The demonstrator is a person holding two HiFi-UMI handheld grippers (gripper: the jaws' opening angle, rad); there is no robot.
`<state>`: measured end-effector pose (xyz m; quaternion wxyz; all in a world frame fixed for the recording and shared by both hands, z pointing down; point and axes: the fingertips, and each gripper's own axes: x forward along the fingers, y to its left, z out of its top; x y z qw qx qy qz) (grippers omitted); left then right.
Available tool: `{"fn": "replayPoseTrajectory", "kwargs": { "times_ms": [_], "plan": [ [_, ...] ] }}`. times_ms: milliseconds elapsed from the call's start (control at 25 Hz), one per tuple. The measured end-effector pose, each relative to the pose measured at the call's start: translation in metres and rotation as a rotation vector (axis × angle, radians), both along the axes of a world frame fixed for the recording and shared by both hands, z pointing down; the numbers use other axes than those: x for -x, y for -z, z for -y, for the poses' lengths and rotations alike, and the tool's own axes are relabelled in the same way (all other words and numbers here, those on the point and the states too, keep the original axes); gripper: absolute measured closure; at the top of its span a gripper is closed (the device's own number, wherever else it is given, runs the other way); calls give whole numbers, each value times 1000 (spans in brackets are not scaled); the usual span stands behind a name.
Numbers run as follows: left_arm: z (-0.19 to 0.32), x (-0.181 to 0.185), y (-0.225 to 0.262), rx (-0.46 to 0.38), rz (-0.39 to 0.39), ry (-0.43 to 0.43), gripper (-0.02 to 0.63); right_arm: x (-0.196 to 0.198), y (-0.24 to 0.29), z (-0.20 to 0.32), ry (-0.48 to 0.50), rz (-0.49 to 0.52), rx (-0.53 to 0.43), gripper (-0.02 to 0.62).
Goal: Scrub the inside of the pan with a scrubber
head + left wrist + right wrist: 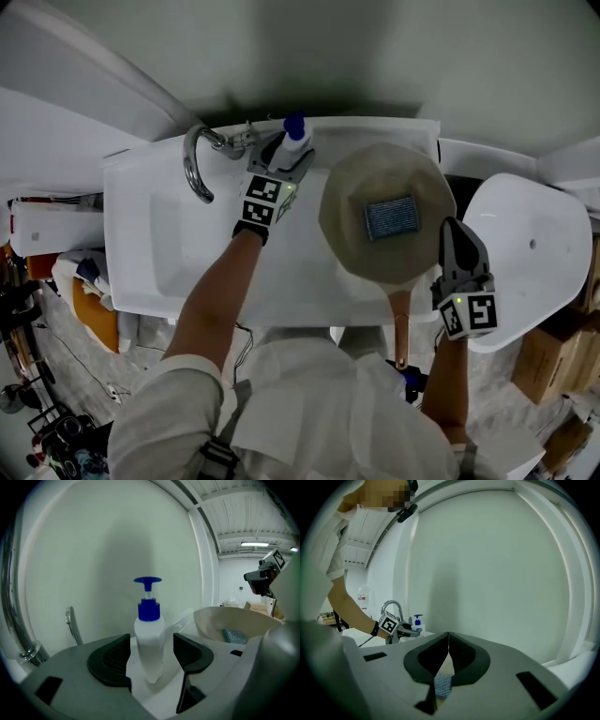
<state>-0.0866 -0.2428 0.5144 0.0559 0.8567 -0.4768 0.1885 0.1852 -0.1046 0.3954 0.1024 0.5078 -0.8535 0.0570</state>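
A beige pan [356, 234] lies on the right part of the white sink [159, 244], its handle [400, 323] pointing toward me. A blue-grey scrubber [391, 216] rests loose inside it. My right gripper [450, 227] is shut, its tips at the pan's right rim; in the right gripper view the closed jaws [448, 641] show the scrubber [443, 685] below them. My left gripper [289, 155] is open at the sink's back edge, its jaws [151, 653] on either side of a soap bottle [149, 634] with a blue pump, pads not pressing it.
A chrome faucet [195, 164] curves over the sink's back left. A white rounded fixture [525, 253] stands right of the sink, with cardboard boxes [553, 361] on the floor beyond it. Clutter and cables [56, 309] lie on the floor at left. A wall runs behind the sink.
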Motion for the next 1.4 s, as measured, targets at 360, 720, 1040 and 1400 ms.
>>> {"fn": "replayPoseTrajectory", "kwargs": {
  "times_ms": [360,720,1040,1400],
  "plan": [
    [19,-14,-8,7,38,-95,328,12,-6,9,35,-7,25,586],
    [27,-15,-9,26,15,-114,394,14,-11,10,29,-23,30,586],
    [13,-14,1,49,50,-164,402,8,-10,17,2,-17,25,586],
    [-42,-29,40,163,125,-301,402,12,5,13,-15,3,-9,586]
  ]
}}
